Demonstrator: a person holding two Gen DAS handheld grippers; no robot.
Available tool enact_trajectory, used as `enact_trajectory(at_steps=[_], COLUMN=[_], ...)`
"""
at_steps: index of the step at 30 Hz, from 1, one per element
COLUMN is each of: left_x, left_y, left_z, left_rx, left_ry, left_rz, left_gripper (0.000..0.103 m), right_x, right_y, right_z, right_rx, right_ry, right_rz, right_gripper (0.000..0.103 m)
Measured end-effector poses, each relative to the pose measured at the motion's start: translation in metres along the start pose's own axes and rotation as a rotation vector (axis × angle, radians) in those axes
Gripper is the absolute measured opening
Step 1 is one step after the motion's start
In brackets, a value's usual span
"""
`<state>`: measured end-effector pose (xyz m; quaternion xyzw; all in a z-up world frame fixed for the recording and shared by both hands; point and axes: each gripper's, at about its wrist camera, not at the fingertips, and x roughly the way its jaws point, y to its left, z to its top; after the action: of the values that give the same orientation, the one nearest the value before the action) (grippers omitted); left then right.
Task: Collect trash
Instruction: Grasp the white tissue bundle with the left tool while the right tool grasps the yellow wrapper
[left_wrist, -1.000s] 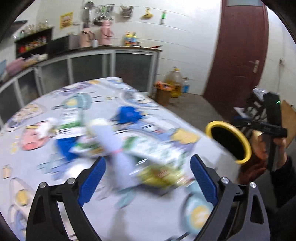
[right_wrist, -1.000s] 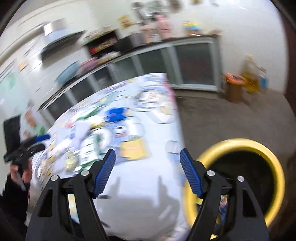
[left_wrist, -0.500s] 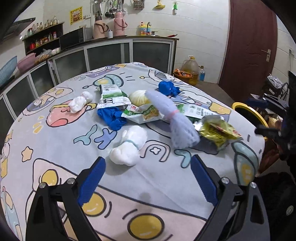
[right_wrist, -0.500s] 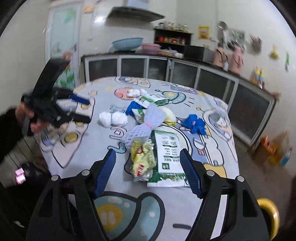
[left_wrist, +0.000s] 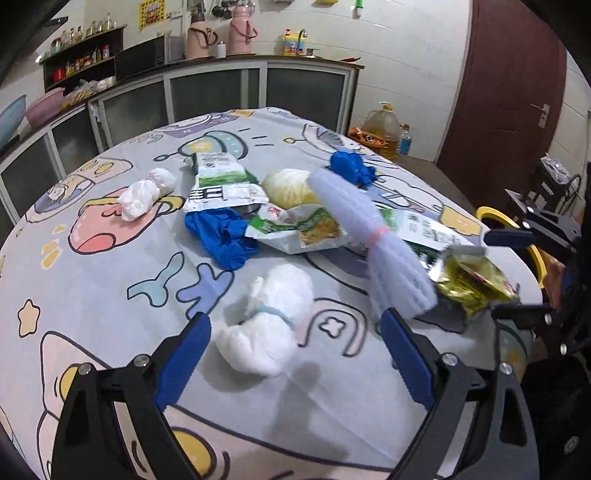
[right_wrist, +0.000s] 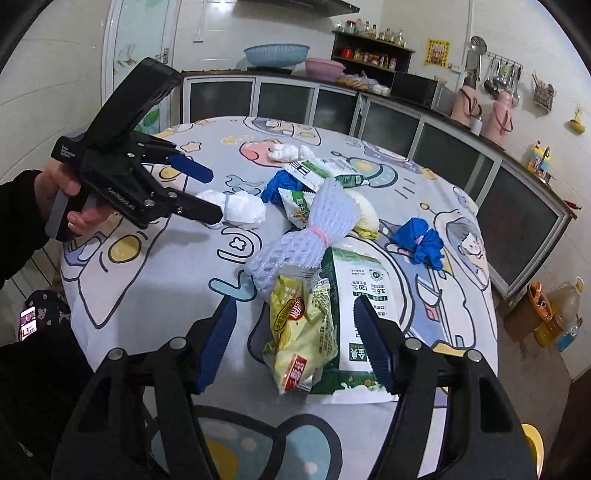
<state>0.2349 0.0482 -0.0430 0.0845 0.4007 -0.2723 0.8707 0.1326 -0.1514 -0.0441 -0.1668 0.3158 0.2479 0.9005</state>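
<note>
The left gripper (left_wrist: 295, 354) hangs low over the cartoon-printed tabletop (left_wrist: 92, 295) with its blue fingers (left_wrist: 183, 360) spread wide and holding nothing. A white tied bag (left_wrist: 269, 325) lies between the fingers, nearer the left one, not touched by either. Beyond the right finger, at about 1 o'clock, lies a pale purple foam net (left_wrist: 373, 243) bound with a pink band, and at 2 o'clock a crumpled yellow snack wrapper (left_wrist: 469, 284). Further on come a blue glove (left_wrist: 225, 238), a green and white packet (left_wrist: 221, 181) and a second white bundle (left_wrist: 146, 194) at 11 o'clock.

The right gripper (right_wrist: 295, 343) is also wide open and empty. The yellow snack wrapper (right_wrist: 301, 332) sits between its fingers (right_wrist: 218, 343), lying partly on a large green and white bag (right_wrist: 358, 306) that reaches the right finger. The foam net (right_wrist: 299, 236) lies just beyond at 12 o'clock. At 10 o'clock the left gripper (right_wrist: 205, 195) brackets the white tied bag (right_wrist: 240, 210). A yellow-rimmed bin (left_wrist: 517, 229) stands off the table edge.
</note>
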Motion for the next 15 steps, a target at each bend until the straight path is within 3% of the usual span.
enact_trajectory(at_steps=[4,8,12,13,14,15], left_x=[0.016,0.032,0.045,0.048,0.049,0.049], left_y=[0.002,-0.002,0.002,0.003,0.005,0.006], left_z=[0.006,0.01,0.011,0.011,0.01,0.009], left_rx=[-0.004,0.01,-0.013,-0.018,-0.019,-0.024], left_ry=[0.03,0.058,0.09,0.098,0.101,0.102], left_rz=[-0.004,-0.006,-0.011,0.01,0.026,0.025], left_gripper=[0.089,0.088,0.06,0.054,0.042,0.038], right_x=[0.01,0.021,0.028,0.029,0.03,0.031], right_y=[-0.002,-0.005,-0.011,-0.012,-0.013,-0.014], right_z=[0.0,0.0,-0.001,-0.001,-0.001,-0.002], right_rx=[0.002,0.007,0.037,0.045,0.056,0.068], right_ry=[0.024,0.055,0.085,0.093,0.104,0.113], right_rz=[0.011,0.023,0.035,0.041,0.05,0.061], right_gripper=[0.061,0.051,0.042,0.034,0.026,0.025])
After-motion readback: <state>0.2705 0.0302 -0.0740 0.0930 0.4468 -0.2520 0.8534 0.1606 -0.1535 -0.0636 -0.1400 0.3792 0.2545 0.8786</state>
